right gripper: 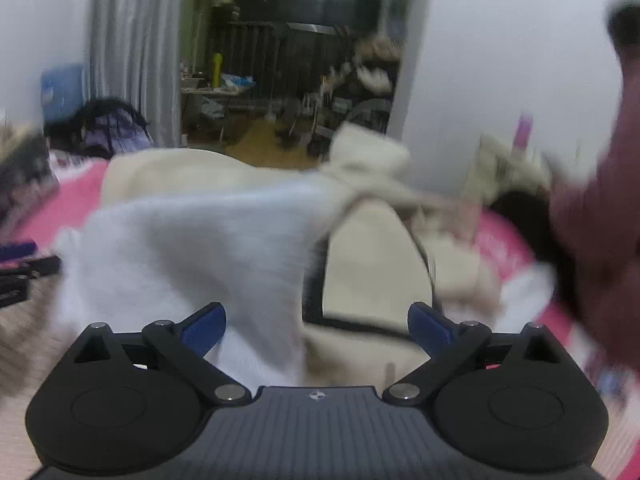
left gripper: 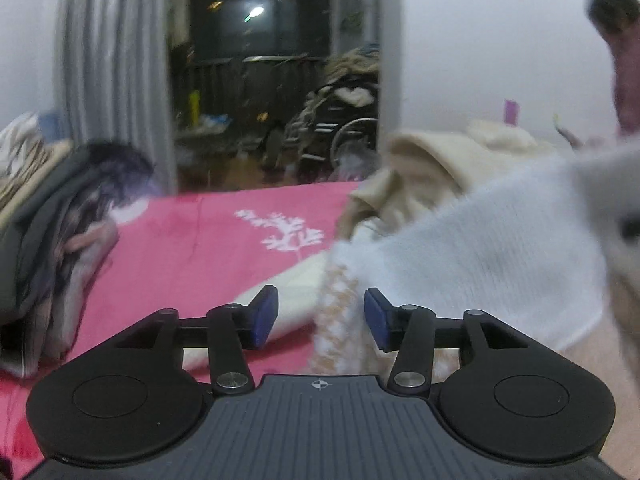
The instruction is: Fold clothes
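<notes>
left tool (left gripper: 320, 316) – jaws apart, empty | right tool (right gripper: 316, 330) – wide | fuzzy white knit sweater (left gripper: 480, 248) | pink bedspread (left gripper: 192, 248)

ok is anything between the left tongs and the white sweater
Nothing visible. The left tongs are open, and the white sweater lies right ahead on the pink bedspread, its patterned edge already showing in the gap between the fingers. The dark clothes pile sits well off to the left.
</notes>
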Motion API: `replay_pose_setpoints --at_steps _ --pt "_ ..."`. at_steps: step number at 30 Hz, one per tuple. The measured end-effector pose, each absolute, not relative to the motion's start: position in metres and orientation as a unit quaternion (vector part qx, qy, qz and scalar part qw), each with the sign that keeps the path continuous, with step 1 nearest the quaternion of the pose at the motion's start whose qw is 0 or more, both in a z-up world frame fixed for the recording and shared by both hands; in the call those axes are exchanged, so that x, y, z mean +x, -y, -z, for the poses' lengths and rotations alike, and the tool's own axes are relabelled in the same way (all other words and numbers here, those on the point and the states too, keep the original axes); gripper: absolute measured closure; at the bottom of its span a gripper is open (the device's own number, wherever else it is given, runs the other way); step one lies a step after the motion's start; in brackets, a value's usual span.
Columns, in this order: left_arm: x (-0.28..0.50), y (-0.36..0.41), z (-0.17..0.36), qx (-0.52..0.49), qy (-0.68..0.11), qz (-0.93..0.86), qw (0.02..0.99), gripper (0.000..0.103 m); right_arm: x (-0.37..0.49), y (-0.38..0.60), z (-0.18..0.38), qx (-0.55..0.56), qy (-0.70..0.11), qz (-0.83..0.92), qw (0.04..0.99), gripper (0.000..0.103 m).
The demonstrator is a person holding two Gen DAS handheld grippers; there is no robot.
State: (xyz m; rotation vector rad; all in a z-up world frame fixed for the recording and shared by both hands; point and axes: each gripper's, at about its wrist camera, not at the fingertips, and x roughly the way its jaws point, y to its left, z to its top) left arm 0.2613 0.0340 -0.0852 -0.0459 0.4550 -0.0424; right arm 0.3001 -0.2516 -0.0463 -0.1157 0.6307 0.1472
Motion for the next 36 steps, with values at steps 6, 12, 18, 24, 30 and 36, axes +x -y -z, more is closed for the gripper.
replay_pose_setpoints --at_steps 6,12,18,24,30,36 --pt "0.253 -0.065 0.045 -0.133 -0.238 -0.006 0.962 0.050 0.250 0.320 0.015 0.121 -0.352 -0.091 0.924 0.003" --pt "0.210 -0.089 -0.011 -0.155 -0.224 0.036 0.961 0.050 0.139 0.367 -0.028 0.225 -0.308 -0.097 0.919 0.007" --pt "0.160 -0.102 -0.064 -0.123 -0.186 0.051 0.973 0.049 -0.002 0.398 -0.062 0.257 -0.263 -0.082 0.926 0.019" --pt "0.125 -0.074 -0.059 -0.112 -0.266 0.141 0.947 0.048 -0.097 0.426 -0.043 0.355 -0.269 -0.031 0.895 0.020" --pt "0.083 -0.023 0.003 -0.093 -0.392 0.242 0.882 0.048 -0.142 0.438 0.019 0.432 -0.327 0.050 0.839 0.022" --pt "0.043 0.027 0.077 -0.023 -0.442 0.299 0.845 0.048 -0.149 0.443 0.069 0.428 -0.353 0.114 0.824 0.029"
